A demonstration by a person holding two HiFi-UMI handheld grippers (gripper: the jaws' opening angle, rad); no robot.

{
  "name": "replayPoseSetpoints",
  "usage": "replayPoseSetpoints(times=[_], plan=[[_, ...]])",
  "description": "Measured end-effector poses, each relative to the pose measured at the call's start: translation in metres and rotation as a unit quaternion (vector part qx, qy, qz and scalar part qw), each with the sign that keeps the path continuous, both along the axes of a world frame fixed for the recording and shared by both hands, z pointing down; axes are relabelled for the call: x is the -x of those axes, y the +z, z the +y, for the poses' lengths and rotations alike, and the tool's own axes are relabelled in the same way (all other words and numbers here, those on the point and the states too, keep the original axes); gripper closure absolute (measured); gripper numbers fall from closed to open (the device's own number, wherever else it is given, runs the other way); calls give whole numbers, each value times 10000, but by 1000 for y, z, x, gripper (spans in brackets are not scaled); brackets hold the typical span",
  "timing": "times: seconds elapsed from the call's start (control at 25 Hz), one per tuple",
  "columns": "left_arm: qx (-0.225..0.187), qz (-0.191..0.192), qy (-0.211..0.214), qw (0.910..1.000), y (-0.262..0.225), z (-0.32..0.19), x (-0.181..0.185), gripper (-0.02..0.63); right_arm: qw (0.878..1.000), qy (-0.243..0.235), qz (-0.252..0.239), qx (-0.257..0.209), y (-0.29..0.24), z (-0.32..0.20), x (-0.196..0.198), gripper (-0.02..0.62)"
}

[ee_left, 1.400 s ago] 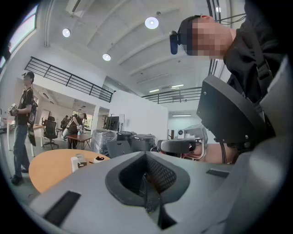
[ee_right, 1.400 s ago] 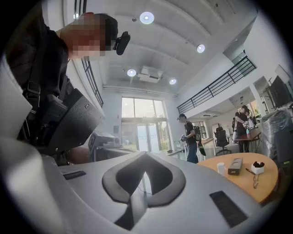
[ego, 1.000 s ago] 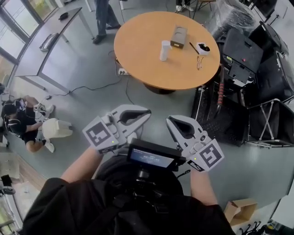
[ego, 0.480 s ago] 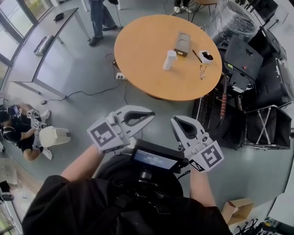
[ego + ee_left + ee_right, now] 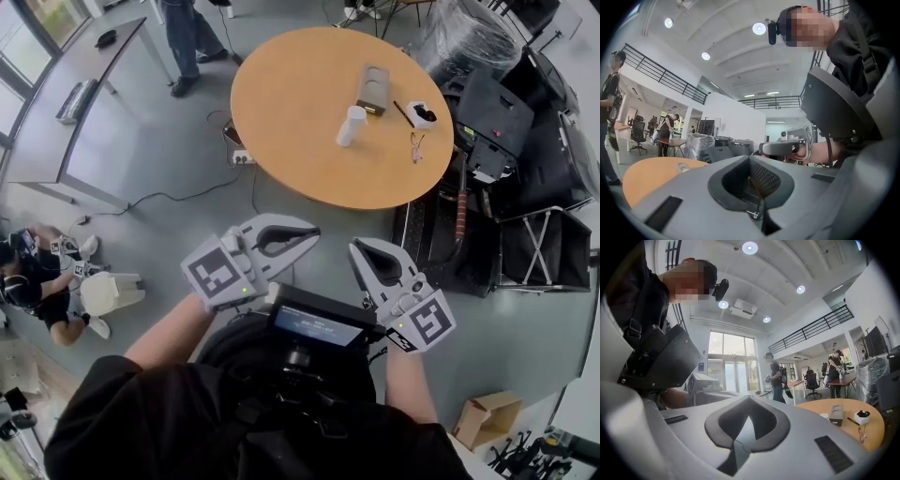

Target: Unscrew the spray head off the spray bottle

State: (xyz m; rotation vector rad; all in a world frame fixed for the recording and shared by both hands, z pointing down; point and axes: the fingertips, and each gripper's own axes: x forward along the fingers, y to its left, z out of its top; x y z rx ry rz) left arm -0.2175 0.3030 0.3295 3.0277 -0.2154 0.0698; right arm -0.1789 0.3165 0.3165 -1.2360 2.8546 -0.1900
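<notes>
A white spray bottle (image 5: 352,126) stands upright on the round orange table (image 5: 291,112), far ahead of both grippers. My left gripper (image 5: 312,231) and right gripper (image 5: 355,251) are held close to the body over the grey floor, well short of the table. Both are shut with nothing between the jaws. In the left gripper view the shut left gripper (image 5: 751,161) faces the table (image 5: 644,176), with the right gripper (image 5: 785,147) beside it. In the right gripper view the shut right gripper (image 5: 749,400) points toward the table (image 5: 848,423); the bottle shows only as a small white top (image 5: 824,416).
On the table lie a dark box (image 5: 372,89), a pen (image 5: 402,112), a small white holder (image 5: 422,114) and glasses (image 5: 415,146). Black cases (image 5: 506,112) crowd the right. A power strip (image 5: 239,157) lies under the table's left edge. A person (image 5: 42,281) sits on the floor at left.
The head view has shifted a little, so the table sits slightly lower and nearer in the frame. Both grippers stay shut and have edged slightly forward.
</notes>
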Motion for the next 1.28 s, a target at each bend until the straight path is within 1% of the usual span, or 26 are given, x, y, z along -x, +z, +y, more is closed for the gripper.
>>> replayPoseSetpoints(times=[0.12, 0.28, 0.44, 0.64, 0.8, 0.96, 1.28], plan=[[-1, 27, 59, 10000, 2, -11, 8, 601, 10000, 34, 15, 28, 4, -9, 10, 589], [35, 43, 73, 10000, 9, -23, 6, 601, 9999, 52, 17, 91, 13, -20, 10, 589], [106, -20, 48, 9999, 22, -38, -5, 601, 9999, 44, -28, 126, 23, -35, -2, 589], [242, -93, -12, 9997, 31, -53, -23, 601, 10000, -26, -40, -14, 31, -56, -26, 589], [216, -121, -151, 9996, 31, -75, -49, 601, 9998, -128, -171, 17, 30, -80, -51, 589], [233, -136, -270, 9993, 29, -98, -80, 602, 9995, -298, -140, -31, 27, -105, -81, 589], [126, -266, -591, 9978, 31, -137, -152, 601, 9979, -612, -214, -51, 27, -149, -154, 589]])
